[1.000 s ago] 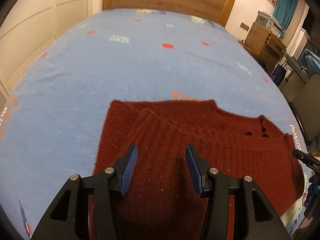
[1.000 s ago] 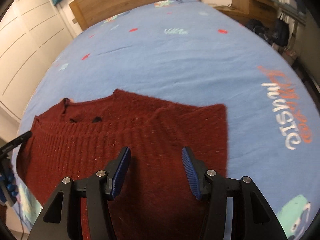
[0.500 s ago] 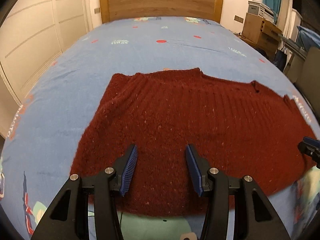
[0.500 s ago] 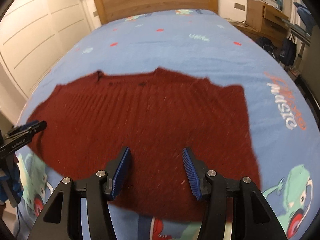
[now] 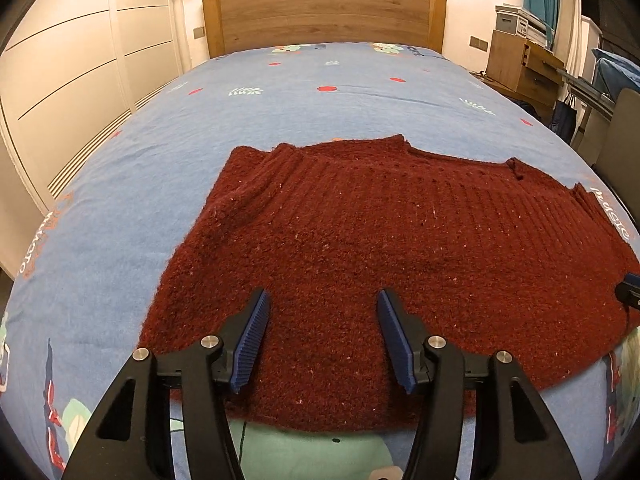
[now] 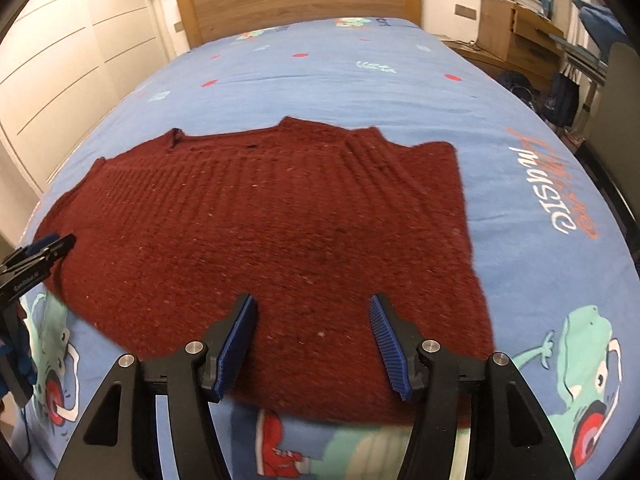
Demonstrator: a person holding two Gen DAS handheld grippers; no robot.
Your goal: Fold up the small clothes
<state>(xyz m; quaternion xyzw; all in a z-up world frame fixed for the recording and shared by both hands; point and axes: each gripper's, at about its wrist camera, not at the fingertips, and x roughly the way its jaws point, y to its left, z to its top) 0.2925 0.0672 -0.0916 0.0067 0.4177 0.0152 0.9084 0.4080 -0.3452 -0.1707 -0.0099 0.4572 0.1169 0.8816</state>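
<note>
A dark red knitted sweater (image 5: pixel 380 248) (image 6: pixel 272 224) lies flat on the blue printed bedsheet (image 5: pixel 280 104) (image 6: pixel 340 80). Its folded near edge runs just in front of both grippers. My left gripper (image 5: pixel 322 312) hovers over the sweater's near left part, jaws opening, nothing pinched between the blue pads. My right gripper (image 6: pixel 312 320) hovers over the near right part, jaws also opening, with only the cloth lying below them. The left gripper's tip (image 6: pixel 52 246) shows at the left edge of the right wrist view, and the right gripper's tip (image 5: pixel 630 292) at the right edge of the left wrist view.
A wooden headboard (image 5: pixel 324 16) stands at the far end of the bed. White wardrobe doors (image 5: pixel 72 92) line the left side. A wooden cabinet (image 5: pixel 520 64), a dark bag (image 6: pixel 562 98) and a chair sit to the right of the bed.
Both grippers have drawn back toward the near edge of the bed and widened slightly. The sweater, seen close and bunched a second ago, now lies spread flat with more of it in view.
</note>
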